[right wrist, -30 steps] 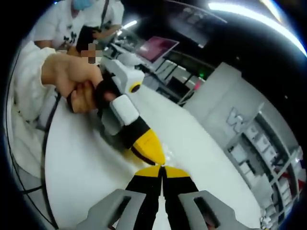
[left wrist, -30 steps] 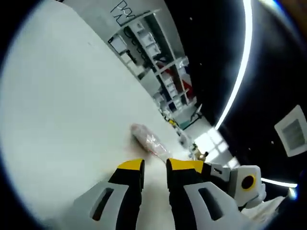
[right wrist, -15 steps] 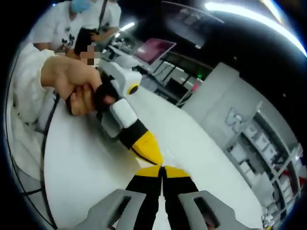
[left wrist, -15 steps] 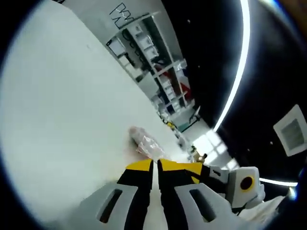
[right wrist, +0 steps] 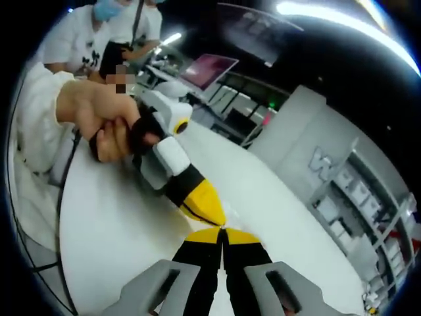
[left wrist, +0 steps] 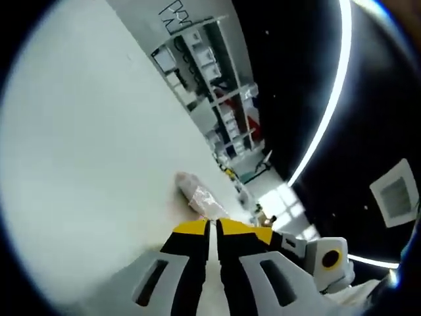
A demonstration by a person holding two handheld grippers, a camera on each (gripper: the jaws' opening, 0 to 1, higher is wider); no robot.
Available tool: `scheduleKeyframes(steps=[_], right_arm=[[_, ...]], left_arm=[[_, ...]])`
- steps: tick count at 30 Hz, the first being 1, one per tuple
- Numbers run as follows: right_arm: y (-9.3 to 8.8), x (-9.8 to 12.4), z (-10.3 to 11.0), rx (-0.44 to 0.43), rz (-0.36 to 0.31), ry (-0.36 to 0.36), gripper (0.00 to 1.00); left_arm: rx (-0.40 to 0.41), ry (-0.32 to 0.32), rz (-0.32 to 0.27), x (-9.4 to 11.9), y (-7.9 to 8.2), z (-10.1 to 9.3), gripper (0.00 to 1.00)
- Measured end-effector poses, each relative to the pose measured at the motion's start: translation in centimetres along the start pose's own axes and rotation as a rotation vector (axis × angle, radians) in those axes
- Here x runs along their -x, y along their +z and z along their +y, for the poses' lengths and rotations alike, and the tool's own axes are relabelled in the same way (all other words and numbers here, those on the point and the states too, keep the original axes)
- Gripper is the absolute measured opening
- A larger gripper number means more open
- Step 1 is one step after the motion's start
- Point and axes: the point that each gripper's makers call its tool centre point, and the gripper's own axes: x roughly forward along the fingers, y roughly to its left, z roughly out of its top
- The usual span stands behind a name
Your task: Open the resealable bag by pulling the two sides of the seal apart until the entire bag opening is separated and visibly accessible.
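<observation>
**Both grippers closed at the bag's near edge**

Where my left gripper point(left wrist: 212, 227) rises from the bottom of its view, its yellow-tipped jaws are pressed together right at the near edge of the resealable bag point(left wrist: 197, 196); whether they pinch the film I cannot tell. The bag is crinkled clear plastic with something pinkish inside, lying on the smooth white worktop point(left wrist: 85, 151). My right gripper point(right wrist: 222, 232) has its jaws closed too, its tips touching the left gripper's yellow tip in the right gripper view, where my left hand point(right wrist: 99, 118) wraps the handle. Farther off stand shelves point(left wrist: 210, 72) of white boxes.
</observation>
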Motion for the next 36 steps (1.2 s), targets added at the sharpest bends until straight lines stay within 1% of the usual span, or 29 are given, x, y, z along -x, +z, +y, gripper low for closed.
scheduleKeyframes(steps=[10, 14, 21, 35, 36], right_arm=[[-0.24, 0.19, -0.27, -0.005, 0.004, -0.008, 0.00], [-0.25, 0.21, -0.22, 0.008, -0.003, -0.008, 0.00], [-0.58, 0.12, -0.24, 0.021, 0.006, -0.006, 0.00], [-0.17, -0.06, -0.27, 0.014, -0.008, -0.003, 0.00], [-0.11, -0.05, -0.29, 0.014, -0.011, -0.005, 0.02]], left_arm=[[-0.034, -0.020, -0.011, -0.09, 0.08, -0.49, 0.02], [-0.050, -0.019, -0.013, -0.12, 0.10, -0.57, 0.02], [-0.054, -0.023, -0.011, -0.13, -0.03, -0.67, 0.02], [-0.053, -0.028, -0.012, -0.04, -0.01, -0.70, 0.01], [-0.053, -0.028, -0.012, -0.01, -0.06, -0.70, 0.01]])
